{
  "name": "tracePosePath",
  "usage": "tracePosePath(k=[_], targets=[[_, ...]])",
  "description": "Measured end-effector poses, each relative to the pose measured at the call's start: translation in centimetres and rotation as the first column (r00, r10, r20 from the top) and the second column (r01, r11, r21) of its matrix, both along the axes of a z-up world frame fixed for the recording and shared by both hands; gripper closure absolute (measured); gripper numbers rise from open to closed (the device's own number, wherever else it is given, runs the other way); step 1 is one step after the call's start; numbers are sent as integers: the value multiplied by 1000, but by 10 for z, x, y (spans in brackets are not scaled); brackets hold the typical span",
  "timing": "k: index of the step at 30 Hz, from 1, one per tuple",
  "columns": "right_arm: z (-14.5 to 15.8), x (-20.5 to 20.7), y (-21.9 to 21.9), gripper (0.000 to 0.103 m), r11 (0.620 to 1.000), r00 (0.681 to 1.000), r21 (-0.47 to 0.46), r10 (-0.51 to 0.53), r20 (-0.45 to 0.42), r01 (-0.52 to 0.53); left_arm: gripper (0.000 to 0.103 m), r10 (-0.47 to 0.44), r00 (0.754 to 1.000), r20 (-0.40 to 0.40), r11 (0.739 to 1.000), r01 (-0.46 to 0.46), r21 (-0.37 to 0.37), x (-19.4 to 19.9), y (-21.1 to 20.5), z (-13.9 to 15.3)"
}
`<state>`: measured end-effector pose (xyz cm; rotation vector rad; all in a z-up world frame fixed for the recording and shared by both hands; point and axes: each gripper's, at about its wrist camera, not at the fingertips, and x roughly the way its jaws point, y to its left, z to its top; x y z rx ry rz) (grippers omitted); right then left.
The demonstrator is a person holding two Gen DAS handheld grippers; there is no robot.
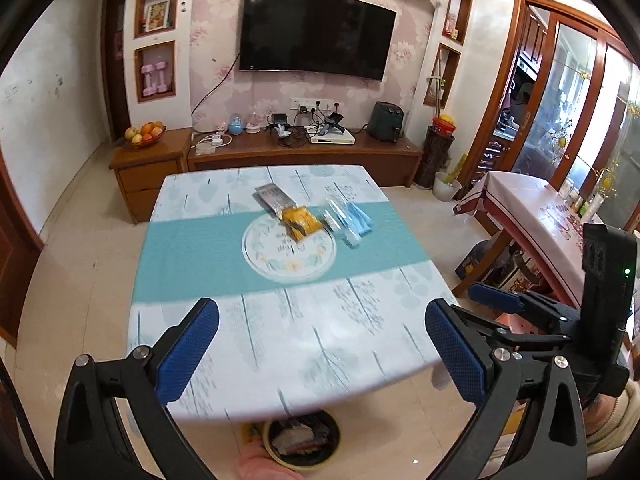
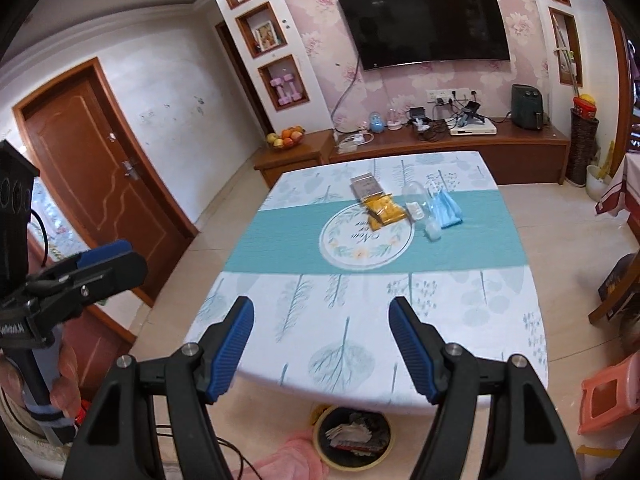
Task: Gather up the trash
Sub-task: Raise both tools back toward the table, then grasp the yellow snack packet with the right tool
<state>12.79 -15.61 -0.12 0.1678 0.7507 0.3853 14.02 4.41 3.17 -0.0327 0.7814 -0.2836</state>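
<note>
**Both claws spread over the near table edge, trash ahead**

Here, the left gripper stands wide, its blue ribbed pads well apart with nothing between them; only patterned tablecloth shows in the gap. The right gripper is likewise spread, jaws empty, above the near edge of the table. Each claw appears at the edge of the other's view: the right one to the right of the left claw, the left one to the left of the right claw, its handle held in a hand.

Below both claws, on the floor under the table edge, stands a round bin with a yellowish rim, already holding crumpled grey and pale scraps.

Well ahead of the claws, near the table's centre, lies the trash in a loose row. A yellow wrapper rests on the far rim of a round printed emblem; touching its far side is a grey-brown flat packet. Right of these lie a clear plastic bottle, a small clear cup-like piece and a light blue face mask, crumpled, all close together on the teal band.

Script inside the emblem is upside down and too blurred to read. No brand on the wrappers is legible.

Beyond the table stand a low wooden cabinet and a wall-mounted television.
</note>
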Motion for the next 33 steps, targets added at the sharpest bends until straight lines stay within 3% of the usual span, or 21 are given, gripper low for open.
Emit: tracePosePath(k=[4,9,17,25,31,33], targets=[[-3,61,19,33,997,997,-26,-70,-35,69,1,-63,996,-58,997,66,46,82,18,-18],[-26,150,51,33,991,985,-47,-127,-117,122,4,-115,979,-167,993,120,17,182,47,-46],[-107,282,84,34,975,948,-148,-201,-247,168,12,-159,951,-265,984,173,31,314,67,-115],[-159,354,89,37,956,918,-245,-238,-318,163,13,-201,920,-337,977,215,6,382,58,-170],[-191,382,93,47,945,904,-302,-235,-358,126,13,-210,906,-368,976,219,-19,406,55,-191],[-194,386,96,56,938,909,-329,-228,-348,110,13,-201,904,-378,978,205,-31,413,56,-197]])
